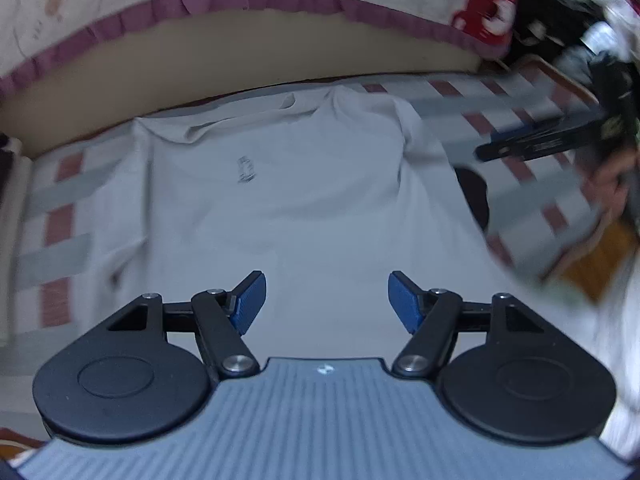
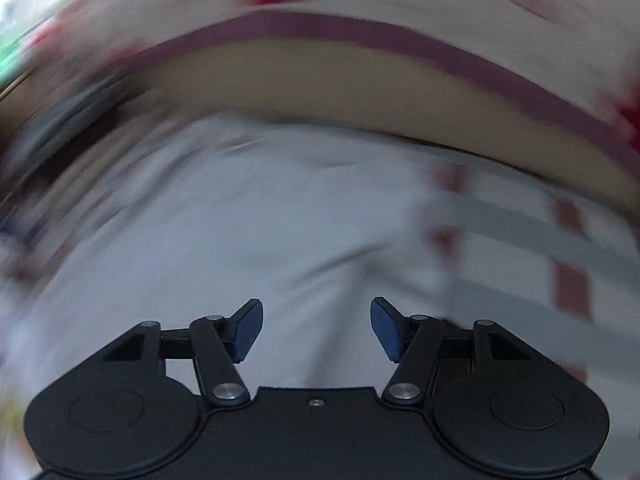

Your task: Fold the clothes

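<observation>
Near: left gripper (image 1: pixel 326 300) spread wide, holding nothing, above white shirt (image 1: pixel 280 208). Right gripper (image 2: pixel 317 328) likewise parted and bare, over blurred cloth. Shirt flat on checked sheet (image 1: pixel 60 216), long axis running away, collar farthest, toward tan mattress edge (image 1: pixel 240 52).

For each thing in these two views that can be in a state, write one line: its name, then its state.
white shirt: spread flat on the checked sheet, not yet folded, neck end wrinkled.
left gripper: open, empty, above the shirt.
right gripper: open, empty, above the shirt; view blurred.
</observation>
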### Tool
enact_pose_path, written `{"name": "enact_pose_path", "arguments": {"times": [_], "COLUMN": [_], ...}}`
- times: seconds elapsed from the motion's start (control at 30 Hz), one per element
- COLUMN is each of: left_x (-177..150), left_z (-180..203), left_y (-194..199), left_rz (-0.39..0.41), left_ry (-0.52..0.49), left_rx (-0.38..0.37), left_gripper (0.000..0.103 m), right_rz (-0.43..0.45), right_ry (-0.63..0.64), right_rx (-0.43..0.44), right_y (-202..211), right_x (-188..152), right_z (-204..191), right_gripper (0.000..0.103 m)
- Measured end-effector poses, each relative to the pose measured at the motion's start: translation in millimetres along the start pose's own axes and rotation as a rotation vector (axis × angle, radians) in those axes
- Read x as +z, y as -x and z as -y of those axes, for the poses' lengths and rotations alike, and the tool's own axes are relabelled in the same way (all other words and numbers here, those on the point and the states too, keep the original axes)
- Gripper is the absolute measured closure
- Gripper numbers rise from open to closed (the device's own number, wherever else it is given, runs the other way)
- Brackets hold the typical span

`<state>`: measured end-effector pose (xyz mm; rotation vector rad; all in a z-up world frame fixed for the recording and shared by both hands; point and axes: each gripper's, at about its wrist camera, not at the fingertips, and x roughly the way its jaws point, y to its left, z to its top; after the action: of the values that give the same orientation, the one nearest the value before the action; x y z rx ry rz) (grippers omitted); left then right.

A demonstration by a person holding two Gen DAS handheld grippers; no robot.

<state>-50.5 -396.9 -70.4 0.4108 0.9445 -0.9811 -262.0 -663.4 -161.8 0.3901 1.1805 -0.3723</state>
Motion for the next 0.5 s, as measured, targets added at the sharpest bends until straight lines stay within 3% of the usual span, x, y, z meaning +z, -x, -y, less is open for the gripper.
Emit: {"name": "enact_pose_path", "arguments": {"times": [0.13,0.23,0.27,0.37,0.5], "left_x": [36,48,48,51,54], "left_z": [35,60,64,75,90], "left_y": [-62,-101,-116,-162,-203], "left_rz": [0.015,0.129,0.134,0.061,0.029], "left_ry": [-0.023,-0.14,-0.127,-0.059,-0.112], "left_rx": [0.046,-0.071,-0.093,-0.089,-0.003], "left_gripper": [0.036,0.035,0.035,0.035,0.035], "right_rz": [0.132,0.23,0.263,0.225,0.175], "right_ry": [-0.089,-0.156,-0.178,-0.324,-0.539], "right_rx": [-0.098,-0.171,-0.195,-0.1,0.106], "right_y": [-10,-18,-20,-31,-48], "right_x": [14,25,29,26,17], "right_z": [29,51,58,85,115], "right_gripper": [0.038,0.038,0.038,0.038,0.038]}}
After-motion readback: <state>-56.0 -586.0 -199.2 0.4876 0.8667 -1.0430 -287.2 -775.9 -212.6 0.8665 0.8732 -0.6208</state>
